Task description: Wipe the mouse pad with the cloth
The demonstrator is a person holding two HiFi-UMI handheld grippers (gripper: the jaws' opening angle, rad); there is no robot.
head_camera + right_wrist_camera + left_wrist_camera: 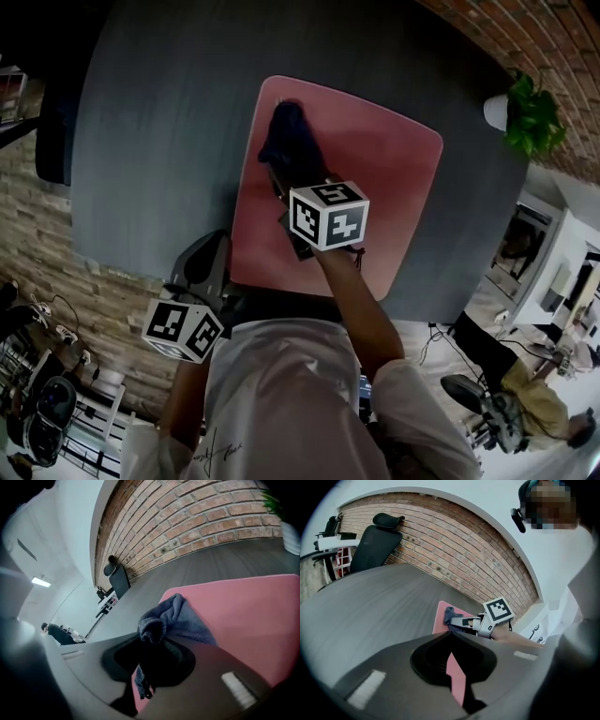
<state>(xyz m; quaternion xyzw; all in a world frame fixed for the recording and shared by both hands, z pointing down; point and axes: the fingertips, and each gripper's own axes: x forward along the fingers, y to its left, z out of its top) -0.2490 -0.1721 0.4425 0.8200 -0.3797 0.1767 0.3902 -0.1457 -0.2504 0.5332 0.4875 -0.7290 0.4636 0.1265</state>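
The pink mouse pad (375, 169) lies on a dark grey table (159, 131). A dark blue cloth (286, 131) is bunched on the pad's far left part. My right gripper (279, 183) reaches over the pad from the near side and is shut on the cloth. In the right gripper view the cloth (180, 620) bulges out from between the jaws of my right gripper (150, 644) onto the pad (248, 616). My left gripper (214, 255) sits at the pad's near left edge. In its own view my left gripper (451, 637) is shut, with a strip of pink pad (457, 677) between the jaws.
A potted plant (530, 112) stands at the table's far right corner. A black office chair (372, 541) stands by the brick wall beyond the table. The table's near edge runs just under my left gripper.
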